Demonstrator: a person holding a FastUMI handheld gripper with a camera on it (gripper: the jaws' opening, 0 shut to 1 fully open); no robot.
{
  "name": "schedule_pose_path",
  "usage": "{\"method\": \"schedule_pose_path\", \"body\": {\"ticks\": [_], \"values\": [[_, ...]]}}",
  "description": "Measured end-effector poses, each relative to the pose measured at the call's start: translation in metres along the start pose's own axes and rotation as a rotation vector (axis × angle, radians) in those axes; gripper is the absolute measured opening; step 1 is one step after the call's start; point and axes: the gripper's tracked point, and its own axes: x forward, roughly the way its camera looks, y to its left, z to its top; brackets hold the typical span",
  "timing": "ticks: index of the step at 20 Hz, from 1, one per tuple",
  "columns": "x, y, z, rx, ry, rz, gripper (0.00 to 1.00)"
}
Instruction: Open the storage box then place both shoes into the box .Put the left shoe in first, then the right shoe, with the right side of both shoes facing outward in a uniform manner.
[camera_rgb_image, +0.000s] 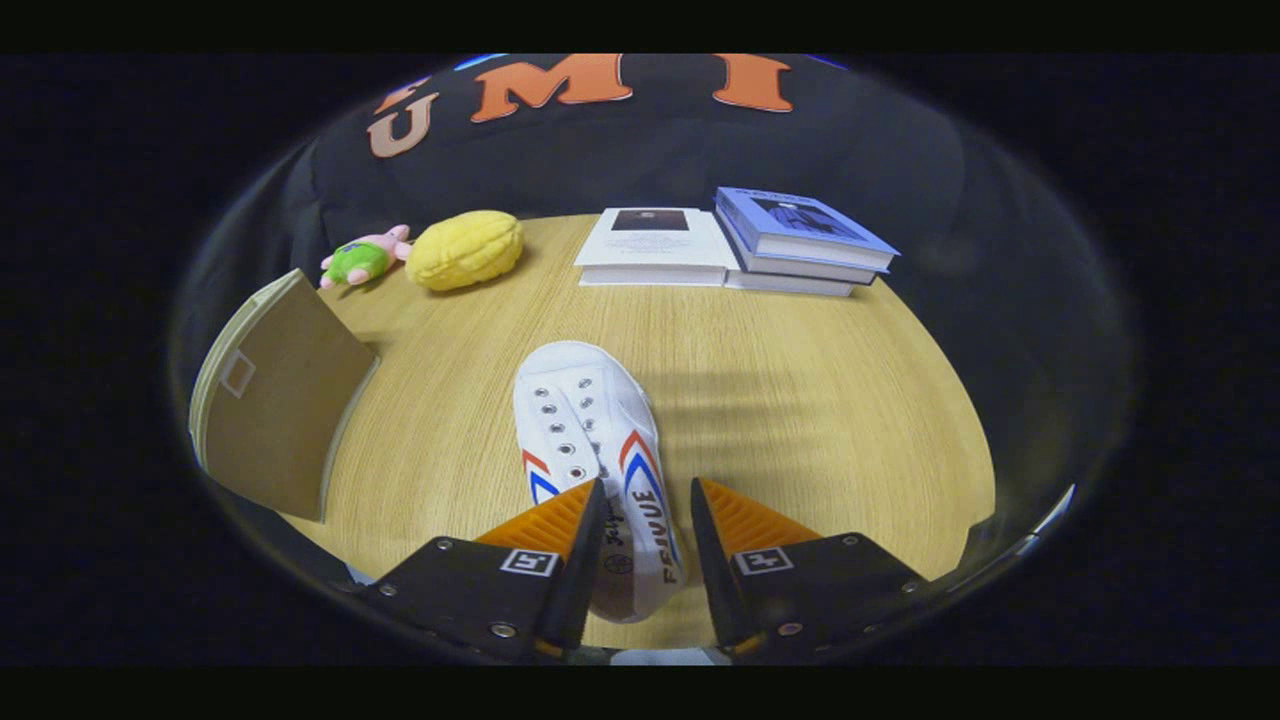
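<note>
Currently the fingers (648, 500) straddle the shoe (597, 450) heel, parted, not yet pressing; a one-sided pinch could twist it.

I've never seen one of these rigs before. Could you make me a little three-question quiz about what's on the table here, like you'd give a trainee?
1. True or false: the white shoe lies with its heel end between the fingers of the tool and its toe pointing away from them.
2. Which thing sits right beside the yellow plush toy? A) a small pink and green plush toy B) a cup C) a second shoe
3. Fill in: beyond the shoe, at the table's far side, lie some ____.

Key: 1 true, and the fingers stand apart, with a gap showing on one side of the shoe. 2 A. 3 books.
</note>
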Motion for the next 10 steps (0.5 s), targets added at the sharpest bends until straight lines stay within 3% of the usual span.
{"method": "schedule_pose_path", "body": {"ticks": [3, 4, 6, 10], "values": [[0.012, -0.002, -0.005, 0.066, 0.019, -0.013, 0.48], [0.01, -0.006, -0.006, 0.112, 0.009, -0.022, 0.29], [0.007, 0.0, -0.004, 0.19, -0.009, 0.007, 0.02], [-0.015, 0.02, 0.018, 0.38, -0.081, 0.061, 0.0]]}}
